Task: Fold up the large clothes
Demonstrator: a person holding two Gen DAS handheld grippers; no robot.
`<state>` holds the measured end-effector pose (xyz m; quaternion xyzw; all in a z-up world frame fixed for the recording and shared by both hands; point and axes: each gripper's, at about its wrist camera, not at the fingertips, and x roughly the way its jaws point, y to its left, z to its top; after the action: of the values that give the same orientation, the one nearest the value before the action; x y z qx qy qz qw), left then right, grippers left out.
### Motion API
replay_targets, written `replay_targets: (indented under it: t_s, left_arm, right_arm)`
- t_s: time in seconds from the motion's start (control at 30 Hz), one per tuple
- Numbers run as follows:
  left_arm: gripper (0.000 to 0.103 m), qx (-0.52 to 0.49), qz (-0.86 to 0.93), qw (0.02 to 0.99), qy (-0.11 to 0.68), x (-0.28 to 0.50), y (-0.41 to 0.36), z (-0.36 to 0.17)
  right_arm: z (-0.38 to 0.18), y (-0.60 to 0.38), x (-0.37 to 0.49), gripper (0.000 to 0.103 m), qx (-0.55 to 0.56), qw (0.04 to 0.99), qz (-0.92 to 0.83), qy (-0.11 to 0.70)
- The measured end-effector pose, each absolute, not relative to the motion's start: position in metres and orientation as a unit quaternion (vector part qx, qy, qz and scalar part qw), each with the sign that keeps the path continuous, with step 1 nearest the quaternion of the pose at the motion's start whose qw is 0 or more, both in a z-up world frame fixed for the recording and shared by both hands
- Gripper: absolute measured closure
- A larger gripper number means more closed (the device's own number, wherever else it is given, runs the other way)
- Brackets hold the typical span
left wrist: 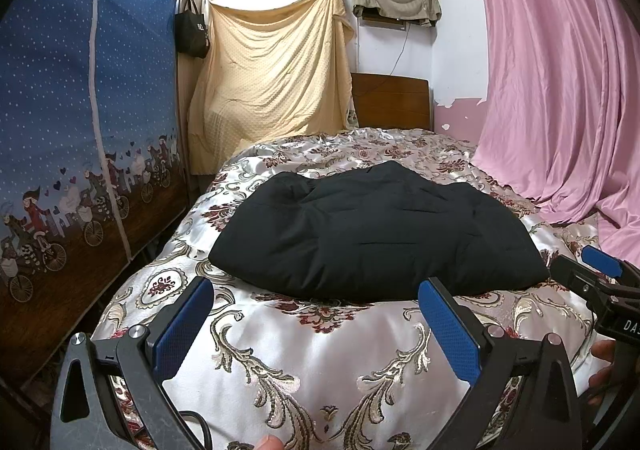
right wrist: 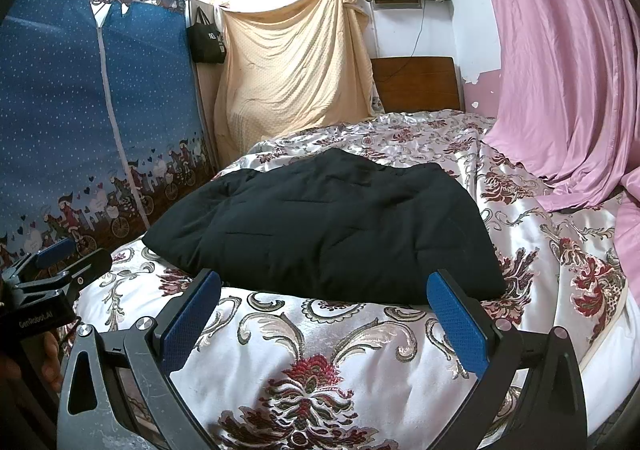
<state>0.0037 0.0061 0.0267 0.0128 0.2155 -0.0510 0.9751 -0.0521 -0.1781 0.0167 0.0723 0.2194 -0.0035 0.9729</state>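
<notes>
A black padded garment [left wrist: 380, 234] lies folded into a thick bundle on the floral satin bedspread [left wrist: 304, 362]. It also shows in the right wrist view [right wrist: 328, 226]. My left gripper [left wrist: 316, 294] is open and empty, held just short of the bundle's near edge. My right gripper [right wrist: 326, 288] is open and empty, also just short of the near edge, to the right of the left one. The right gripper shows at the right edge of the left wrist view [left wrist: 600, 274]. The left gripper shows at the left edge of the right wrist view [right wrist: 60, 262].
A blue fabric wardrobe [left wrist: 80, 130] stands close along the bed's left side. A pink curtain [left wrist: 560, 70] drapes onto the bed at the right. A cream sheet [left wrist: 272, 74] hangs by the wooden headboard [left wrist: 392, 102] at the far end.
</notes>
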Motion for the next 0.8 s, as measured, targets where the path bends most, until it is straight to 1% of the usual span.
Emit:
replay_targets:
  t_s: [0.8]
  left_arm:
    - [0.0,0.012,-0.05,0.975,0.215,0.0032,0.0093,0.0266]
  right_arm:
    - [0.0163,-0.1772,-0.0523,0.002,0.072,0.973,-0.004,0.219]
